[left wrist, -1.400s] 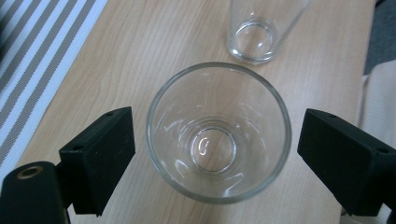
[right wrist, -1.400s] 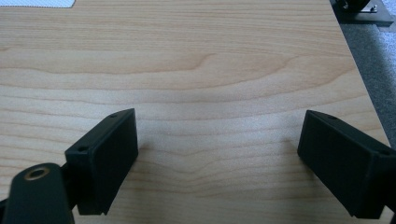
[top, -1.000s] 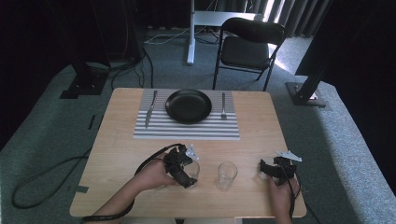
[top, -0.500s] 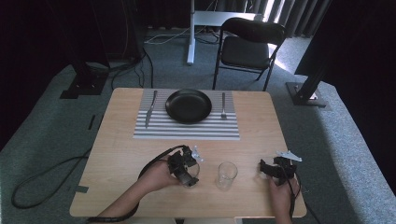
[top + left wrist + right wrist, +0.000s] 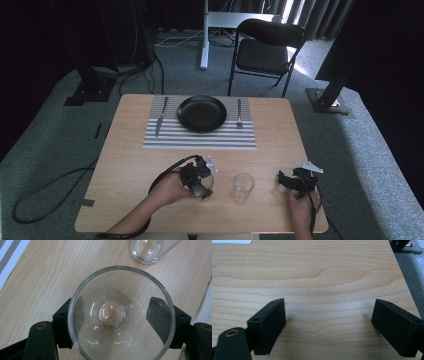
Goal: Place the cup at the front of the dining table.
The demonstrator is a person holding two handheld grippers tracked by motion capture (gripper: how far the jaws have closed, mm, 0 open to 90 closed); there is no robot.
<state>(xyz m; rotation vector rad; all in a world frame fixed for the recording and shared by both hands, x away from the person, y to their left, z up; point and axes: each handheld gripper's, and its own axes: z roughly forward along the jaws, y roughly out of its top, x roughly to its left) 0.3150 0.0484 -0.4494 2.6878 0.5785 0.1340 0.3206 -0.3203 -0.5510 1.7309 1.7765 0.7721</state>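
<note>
My left gripper (image 5: pixel 199 181) clamps its fingers on a glass (image 5: pixel 121 315) near the bench's front edge; right gripper (image 5: pixel 332 327) hangs open, empty. Risk: second glass (image 5: pixel 243 188) stands just beside; a careless swing could topple it.

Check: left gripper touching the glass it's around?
Touching. In the left gripper view, both jaws of the left gripper press against the walls of the held glass, no gap showing on either side.
</note>
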